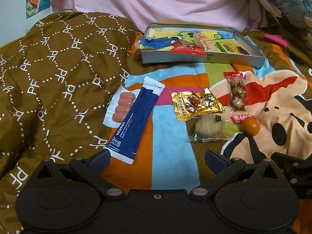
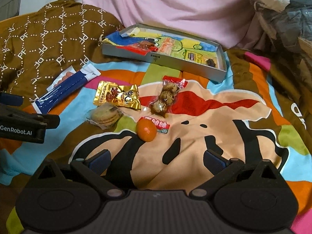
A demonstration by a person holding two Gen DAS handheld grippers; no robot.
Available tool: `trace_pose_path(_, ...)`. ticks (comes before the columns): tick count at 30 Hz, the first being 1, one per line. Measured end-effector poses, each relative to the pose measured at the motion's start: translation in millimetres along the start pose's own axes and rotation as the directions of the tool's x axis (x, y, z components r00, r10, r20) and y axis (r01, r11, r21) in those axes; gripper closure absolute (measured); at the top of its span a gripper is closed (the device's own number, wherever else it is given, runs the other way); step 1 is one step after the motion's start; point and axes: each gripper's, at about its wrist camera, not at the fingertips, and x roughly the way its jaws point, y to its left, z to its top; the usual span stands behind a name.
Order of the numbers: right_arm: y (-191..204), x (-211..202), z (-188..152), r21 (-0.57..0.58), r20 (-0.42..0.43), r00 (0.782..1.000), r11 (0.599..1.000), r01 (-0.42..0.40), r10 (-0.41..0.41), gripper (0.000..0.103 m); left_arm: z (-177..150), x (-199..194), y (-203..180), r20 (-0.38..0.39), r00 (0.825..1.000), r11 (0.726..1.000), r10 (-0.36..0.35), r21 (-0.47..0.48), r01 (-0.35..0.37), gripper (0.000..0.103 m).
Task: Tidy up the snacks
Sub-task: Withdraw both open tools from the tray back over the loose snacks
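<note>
Lying loose on a colourful cartoon-print bedspread (image 2: 195, 105) are the snacks: a long dark-blue stick sachet with white ends (image 1: 134, 120), resting across a clear pack of pink sausages (image 1: 121, 107); a gold foil packet (image 1: 197, 103); a clear-wrapped round biscuit stack (image 1: 209, 129) just below the gold packet and touching it; a clear red-topped pack of speckled quail eggs (image 1: 237, 93); and a small orange fruit (image 1: 250, 126) sitting at the lower end of the egg pack. Farther back, a shallow grey cardboard box lid with a cartoon lining (image 1: 195, 58) lies on the bedspread and already holds a red wrapper (image 1: 187, 47), a pale orange wrapped bar (image 1: 203, 41) and a yellow-green packet (image 1: 232, 47).

The left gripper (image 1: 158, 159) hovers low over the bedspread, its blue-padded fingers (image 1: 98, 160) spread wide and holding nothing; the sachet's near end sits just by the left finger. The right gripper (image 2: 156, 160) is likewise spread apart and empty, with the orange fruit a little ahead of it.

A brown quilted cover printed with "PF" (image 1: 48, 74) is heaped to the left, and pink cloth (image 1: 156, 2) rises behind the box lid.
</note>
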Motion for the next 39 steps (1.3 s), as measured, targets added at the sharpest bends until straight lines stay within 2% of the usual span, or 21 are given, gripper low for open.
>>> trace_pose_path(12, -1.2, 18.0, 10.1, -0.093, 0.000, 1.000, 0.996, -0.015, 0.015, 0.000, 7.8, 13.9, -4.6, -0.022, 1.000, 1.000, 0.005, 0.023, -0.005, 0.001)
trace_pose_path(22, -0.7, 42.5, 14.6, -0.223, 0.018, 0.998, 0.973, -0.050, 0.055, 0.000, 19.6, 29.4, -2.3, -0.027, 1.000, 1.000, -0.006, 0.006, 0.006, 0.001)
trace_pose_path(29, 0.8, 54.2, 14.1, -0.245, 0.005, 0.997, 0.967, -0.070, 0.074, 0.000, 29.3, 39.9, -8.8, -0.012, 0.994, 0.994, -0.105, 0.004, 0.105, 0.001)
trace_pose_path(33, 1.5, 57.3, 12.0, -0.256, 0.005, 0.995, 0.962, -0.096, 0.101, 0.000, 36.9, 47.2, -21.1, -0.006, 0.990, 0.989, -0.144, 0.038, 0.145, 0.001)
trace_pose_path(39, -6.0, 66.7, 12.2, -0.220, 0.021, 0.990, 0.967, -0.130, 0.138, 0.001, 44.2, 67.2, -32.2, -0.056, 0.981, 0.981, -0.185, 0.053, 0.188, 0.001)
